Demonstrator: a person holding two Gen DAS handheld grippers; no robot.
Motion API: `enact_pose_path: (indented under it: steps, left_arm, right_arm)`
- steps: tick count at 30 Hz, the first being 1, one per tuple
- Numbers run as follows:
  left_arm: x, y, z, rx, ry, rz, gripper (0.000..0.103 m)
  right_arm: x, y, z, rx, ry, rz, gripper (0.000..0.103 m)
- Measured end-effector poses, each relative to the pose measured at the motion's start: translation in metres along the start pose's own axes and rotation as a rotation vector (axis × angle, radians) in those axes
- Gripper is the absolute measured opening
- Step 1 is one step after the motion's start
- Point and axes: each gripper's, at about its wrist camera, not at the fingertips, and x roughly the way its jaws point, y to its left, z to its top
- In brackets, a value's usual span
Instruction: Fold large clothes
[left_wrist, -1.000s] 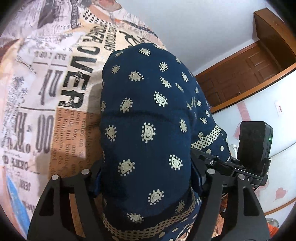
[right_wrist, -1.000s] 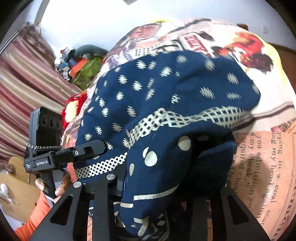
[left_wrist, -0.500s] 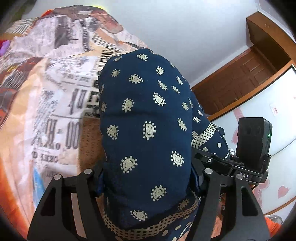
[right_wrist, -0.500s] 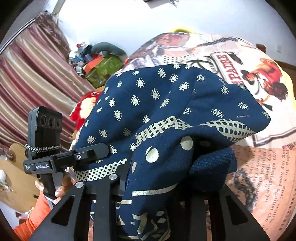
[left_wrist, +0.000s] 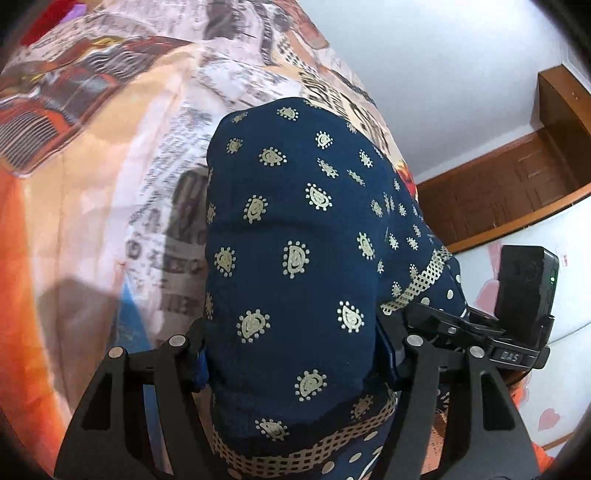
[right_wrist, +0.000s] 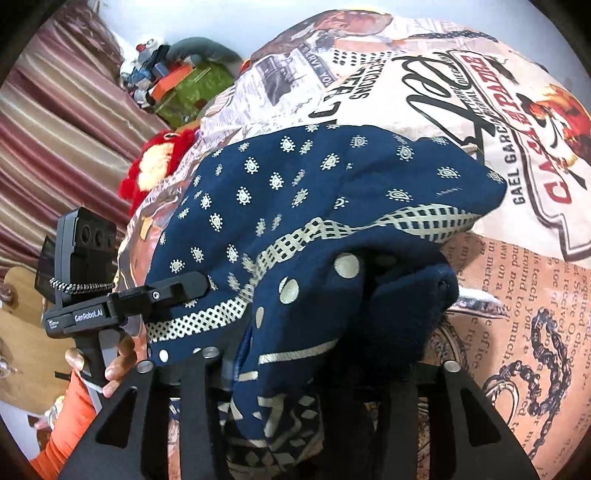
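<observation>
Both grippers carry the navy printed garment (left_wrist: 295, 258) — left gripper (left_wrist: 291, 354) clamps it, right gripper (right_wrist: 314, 365) is opening around it.

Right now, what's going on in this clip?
A person holds a gripper in each hand, folding a navy printed garment over a bed with a newspaper-print cover. The left gripper is clamped on a thick bunch of the cloth. The right gripper has cloth between its jaws, which are opening. The fold isn't laid flat yet.
</observation>
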Motion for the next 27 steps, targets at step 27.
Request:
enact_pose_path:
  steps: [27]
  left_arm:
    - [-0.112, -0.049, -0.021, 0.331, -0.283, 0.517, 0.071]
  right_arm:
    - [-0.054, 0.083, 0.002, -0.305, -0.224, -0.168, 0.077]
